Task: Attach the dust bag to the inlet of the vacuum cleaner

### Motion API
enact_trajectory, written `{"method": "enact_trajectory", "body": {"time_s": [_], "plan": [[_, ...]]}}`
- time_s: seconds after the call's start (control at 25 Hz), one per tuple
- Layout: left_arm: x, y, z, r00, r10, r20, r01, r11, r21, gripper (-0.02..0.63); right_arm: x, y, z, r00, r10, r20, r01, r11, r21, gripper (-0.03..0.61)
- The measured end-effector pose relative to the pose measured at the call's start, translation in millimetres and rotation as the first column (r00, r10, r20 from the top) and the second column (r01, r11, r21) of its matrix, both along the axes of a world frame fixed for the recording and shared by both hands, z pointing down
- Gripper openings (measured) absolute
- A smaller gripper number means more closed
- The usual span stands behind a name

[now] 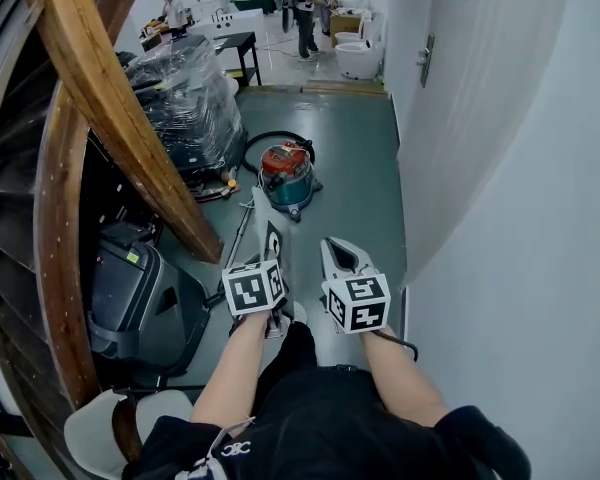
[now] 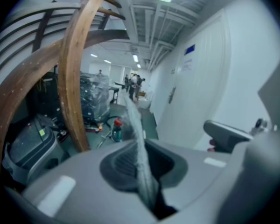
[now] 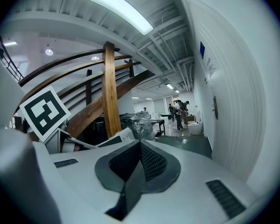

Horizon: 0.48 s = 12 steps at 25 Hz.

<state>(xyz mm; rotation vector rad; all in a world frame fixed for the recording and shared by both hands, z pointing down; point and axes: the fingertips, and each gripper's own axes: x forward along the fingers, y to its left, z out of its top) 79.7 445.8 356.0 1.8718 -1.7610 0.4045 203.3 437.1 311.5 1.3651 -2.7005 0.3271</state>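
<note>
One vacuum cleaner (image 1: 286, 175), one dust bag (image 2: 133, 116), left gripper (image 2: 141, 146), right gripper (image 3: 140, 147).

A black short-sleeved top (image 1: 350, 418) with small white lettering near the left shoulder is worn. The left gripper (image 1: 271, 233) and right gripper (image 1: 336, 248) are cased in pale grey plastic, fitted with dark ribbed pads (image 3: 151, 161) and topped by cubes of black-and-white square markers (image 1: 253, 288). A black cable (image 1: 400, 341) is attached to the right one.

Dust bag (image 2: 139, 139) shows only as a blurry grey strip, edge-on, w/ its bottom end out of sight. Vacuum cleaner (image 1: 286, 176) is far & tiny; its parts can't be told. People (image 1: 306, 8) far back: too small.
</note>
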Motion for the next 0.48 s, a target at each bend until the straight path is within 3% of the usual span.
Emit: {"method": "enact_trajectory", "body": {"time_s": [0.48], "plan": [[7.0,-84.3,5.8,0.999,0.050,-0.014,-0.050,0.999,0.010,0.025,0.1,-68.9,2.5,0.999,0.015,-0.047,-0.014,1.000,0.022,-0.002]]}}
